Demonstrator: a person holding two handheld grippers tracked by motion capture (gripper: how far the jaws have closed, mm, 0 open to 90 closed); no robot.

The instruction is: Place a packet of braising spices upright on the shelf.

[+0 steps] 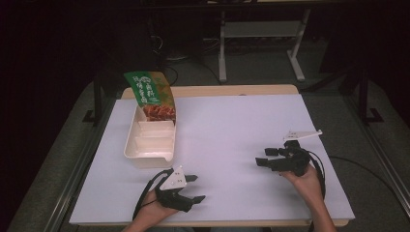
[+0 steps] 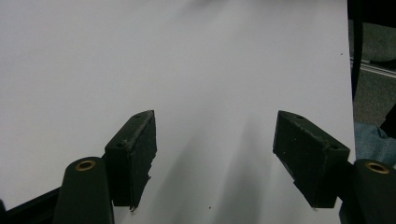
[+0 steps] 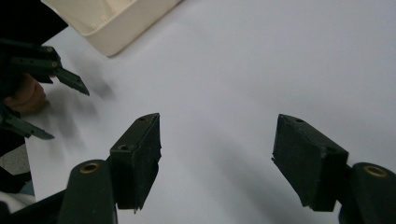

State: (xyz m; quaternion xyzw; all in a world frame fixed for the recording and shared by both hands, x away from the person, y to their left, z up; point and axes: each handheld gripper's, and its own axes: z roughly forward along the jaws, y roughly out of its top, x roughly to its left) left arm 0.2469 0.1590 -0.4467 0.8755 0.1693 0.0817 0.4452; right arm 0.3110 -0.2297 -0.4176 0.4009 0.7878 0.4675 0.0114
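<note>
A cream divided tray [image 1: 150,142] lies on the white table top [image 1: 227,125] at the left. A green and orange food packet [image 1: 152,95] stands tilted in the tray's far compartment. My left gripper [image 1: 195,188] rests near the front edge, just in front of the tray, with its jaws open and nothing between them; the left gripper view has its black pads [image 2: 133,156] over bare table. My right gripper [image 1: 265,157] hovers low at the right, pointing left, jaws wide open and empty. In the right gripper view, the tray's corner [image 3: 109,25] and the left gripper [image 3: 51,100] lie ahead.
A wooden strip [image 1: 212,90] borders the table's far edge. Beyond it stand a white metal frame [image 1: 261,38] and cables on a dark floor. Metal rails [image 1: 382,159] run along both sides of the table.
</note>
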